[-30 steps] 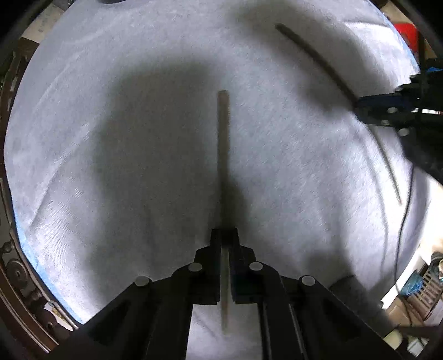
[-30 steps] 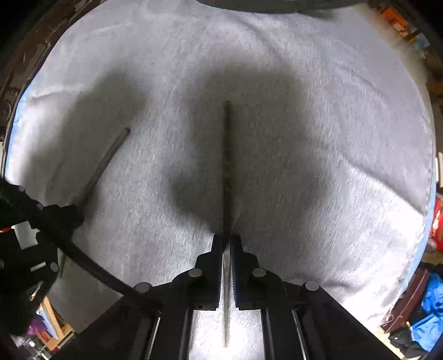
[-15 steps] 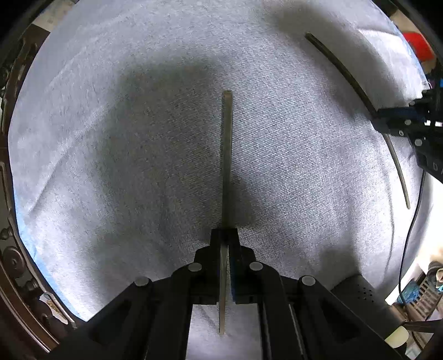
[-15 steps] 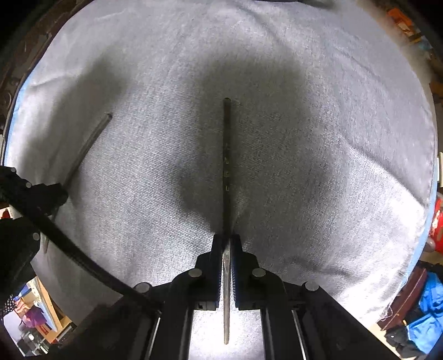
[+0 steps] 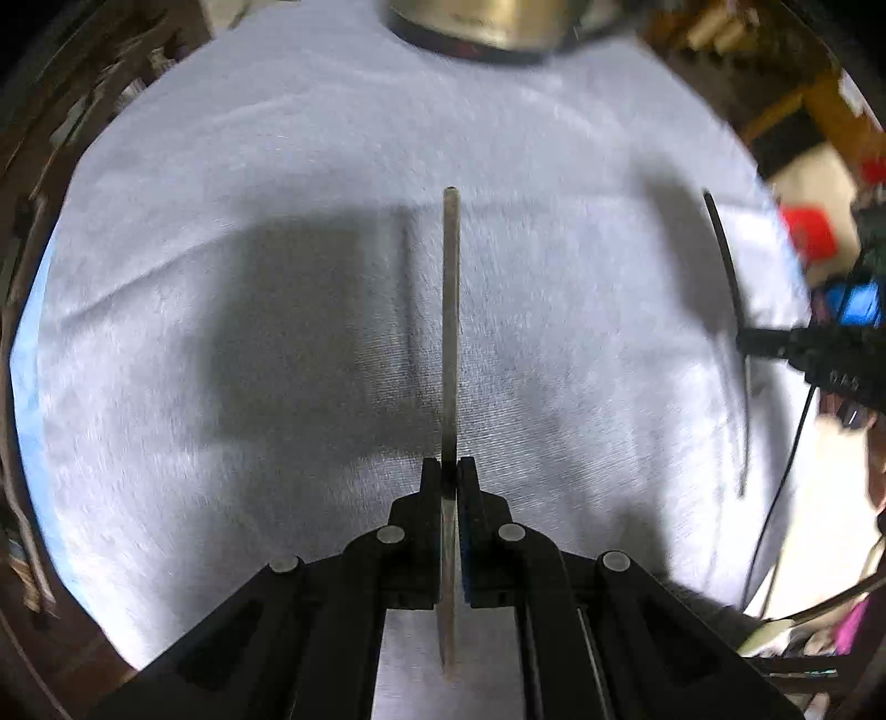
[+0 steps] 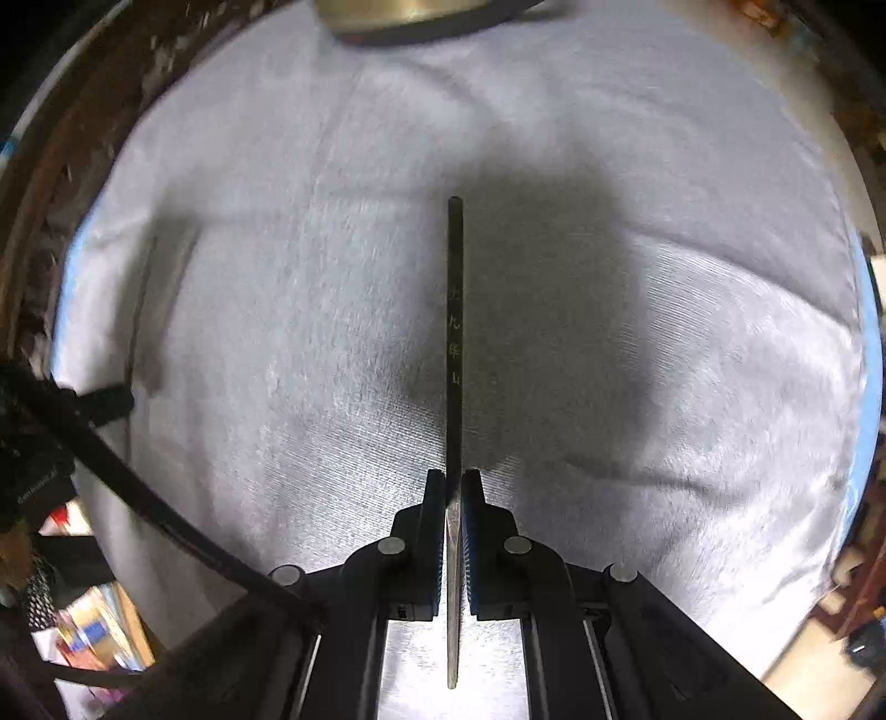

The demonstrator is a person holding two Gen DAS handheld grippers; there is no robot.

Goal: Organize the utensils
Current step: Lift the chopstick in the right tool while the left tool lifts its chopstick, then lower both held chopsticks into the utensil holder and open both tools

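My left gripper (image 5: 449, 471) is shut on a thin grey chopstick (image 5: 451, 310) that points straight ahead above the grey cloth (image 5: 221, 343). My right gripper (image 6: 454, 479) is shut on a dark chopstick (image 6: 454, 332) with small characters on it, also pointing ahead. In the left wrist view the right gripper (image 5: 747, 339) shows at the right edge with its dark chopstick (image 5: 725, 255). A metal pot (image 5: 487, 25) stands at the far edge of the cloth and also shows in the right wrist view (image 6: 398, 14).
The left gripper's body and a black cable (image 6: 138, 487) cross the lower left of the right wrist view. Clutter with red and blue items (image 5: 814, 238) lies off the cloth's right side. A dark wooden table rim (image 6: 66, 166) runs round the cloth.
Both grippers have lifted and tilted forward with their chopsticks still held. The metal pot at the far edge has come into view in both wrist views.
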